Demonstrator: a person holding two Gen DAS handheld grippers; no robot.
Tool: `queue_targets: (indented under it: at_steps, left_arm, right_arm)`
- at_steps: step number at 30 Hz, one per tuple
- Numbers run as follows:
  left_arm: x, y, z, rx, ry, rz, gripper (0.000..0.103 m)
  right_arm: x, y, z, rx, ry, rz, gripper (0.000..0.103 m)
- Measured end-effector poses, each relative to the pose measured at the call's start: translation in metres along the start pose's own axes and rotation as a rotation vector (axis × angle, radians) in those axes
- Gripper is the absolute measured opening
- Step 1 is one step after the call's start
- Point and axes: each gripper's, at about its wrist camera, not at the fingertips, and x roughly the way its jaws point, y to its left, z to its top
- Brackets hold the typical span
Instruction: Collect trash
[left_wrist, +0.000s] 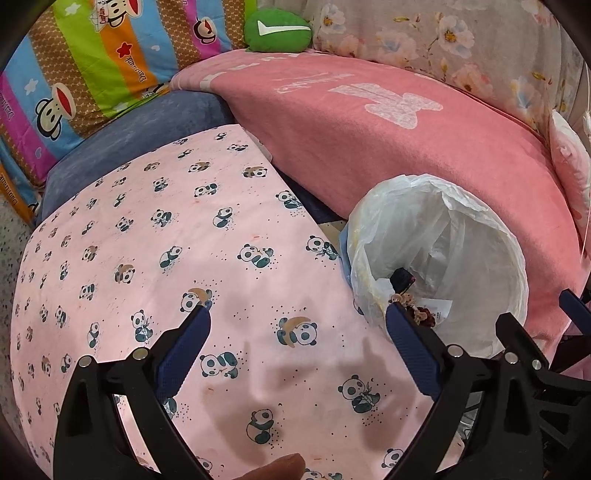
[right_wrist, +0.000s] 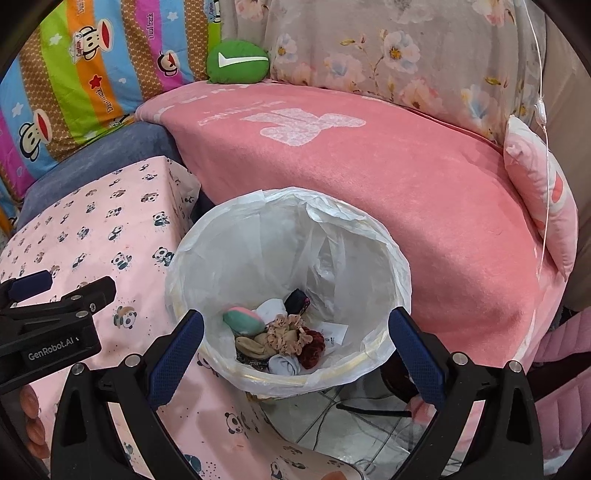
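Observation:
A bin lined with a white plastic bag (right_wrist: 369, 240) stands between the panda-cloth table (right_wrist: 92, 229) and the pink sofa. It holds several small items: scrunchies (right_wrist: 291, 332), rolled socks (right_wrist: 284, 363), a pink and green pouch (right_wrist: 243, 320) and a paper tag (right_wrist: 334, 330). My right gripper (right_wrist: 295, 325) is open and empty right above the bin. My left gripper (left_wrist: 297, 314) is open and empty over the table (left_wrist: 184, 240), with the bin (left_wrist: 480, 236) to its right. The left gripper's body (right_wrist: 51, 321) shows at the left of the right wrist view.
A pink blanket (right_wrist: 369, 166) covers the sofa behind the bin, with a floral cushion (right_wrist: 406, 55), a green plush (right_wrist: 236, 61) and a striped cartoon quilt (right_wrist: 92, 62) at the back. A small pink pillow (right_wrist: 543, 199) lies at the right. Cables lie on the tiled floor (right_wrist: 351, 417).

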Motion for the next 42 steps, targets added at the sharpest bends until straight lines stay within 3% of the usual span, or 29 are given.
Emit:
queue_targets:
  at_steps: [8, 42]
  left_arm:
    - [-0.004, 0.001, -0.002, -0.022, -0.009, 0.040, 0.091]
    - [-0.011, -0.017, -0.009, 0.045, -0.030, 0.053, 0.091]
  right_arm:
    - [-0.001, -0.002, -0.002, -0.006, 0.005, -0.014, 0.096]
    - [0.001, -0.009, -0.006, 0.019, 0.013, -0.028, 0.096]
